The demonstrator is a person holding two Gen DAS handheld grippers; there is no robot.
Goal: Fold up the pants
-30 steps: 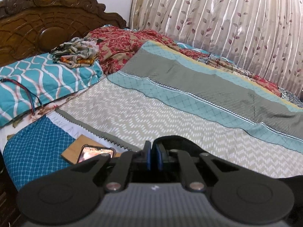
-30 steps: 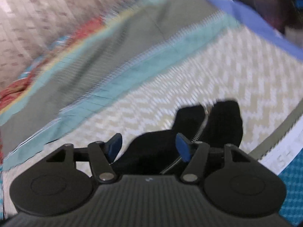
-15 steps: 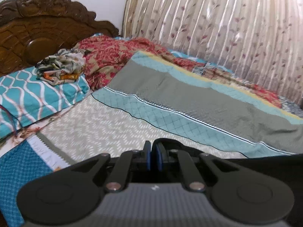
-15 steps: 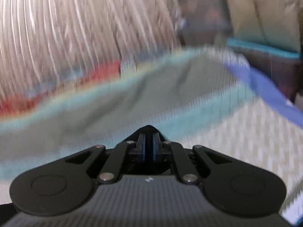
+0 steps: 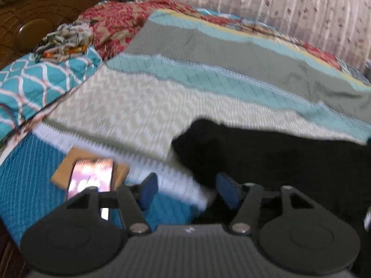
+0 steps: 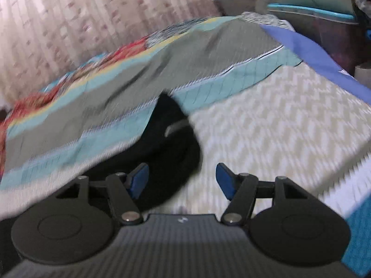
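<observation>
The black pants (image 5: 266,157) lie on the patterned bedspread (image 5: 120,106), spreading from the centre to the right in the left wrist view. My left gripper (image 5: 187,191) is open, its blue pads just off the pants' left end. In the right wrist view the pants (image 6: 171,153) lie bunched ahead and left, with a pale band showing. My right gripper (image 6: 182,180) is open and empty, its left pad over the black cloth, its right pad over the bedspread (image 6: 278,125). Both views are motion-blurred.
A phone (image 5: 92,176) lies on a brown card at the bed's near left edge. A teal pillow (image 5: 44,81) with crumpled cloth on it sits by the carved headboard (image 5: 46,11). Curtains (image 6: 81,18) hang behind the bed. A blue sheet edge (image 6: 313,55) and furniture are at right.
Both grippers were shut on the pants half a second ago and are now open. The pants have dropped onto the bedspread, and both cameras have tilted down towards the bed.
</observation>
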